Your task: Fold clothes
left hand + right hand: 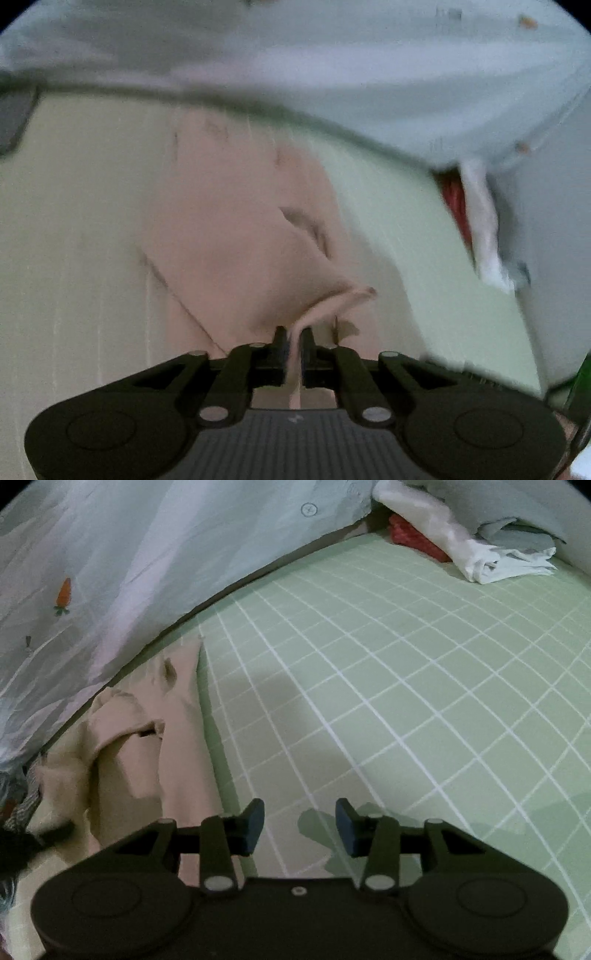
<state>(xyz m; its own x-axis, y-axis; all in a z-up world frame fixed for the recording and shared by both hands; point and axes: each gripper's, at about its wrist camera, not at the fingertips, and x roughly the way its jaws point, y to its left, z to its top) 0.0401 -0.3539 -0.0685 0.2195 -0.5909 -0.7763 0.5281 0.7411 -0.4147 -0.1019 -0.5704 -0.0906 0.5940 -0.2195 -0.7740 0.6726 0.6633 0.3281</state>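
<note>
A: How did the jaws stand?

B: The left gripper (293, 341) had its jaws nearly together, clamped on a thin fold of the pink garment (236, 221); the cloth ran down between the pads. The right gripper (300, 825) had its jaws apart with nothing between them, only the bed sheet beneath.

A: And where was the garment?

B: It lay spread on the green checked bed sheet (406, 683), one pinched corner drawn up into the left gripper. The left wrist view was blurred, so its creases could not be made out well. In the right wrist view the same pink garment (181, 738) lay to the left of the open jaws, rumpled, with a cream-coloured piece of cloth (70, 775) just beside it, further left.

A: What lay around it?

B: A pale blue quilt (129, 554) printed with small carrots was bunched along the far edge of the sheet, just behind the garment. Well apart, at the far right corner, a white cloth (461, 550) lay crumpled, with something red (410, 535) touching it from behind.
</note>
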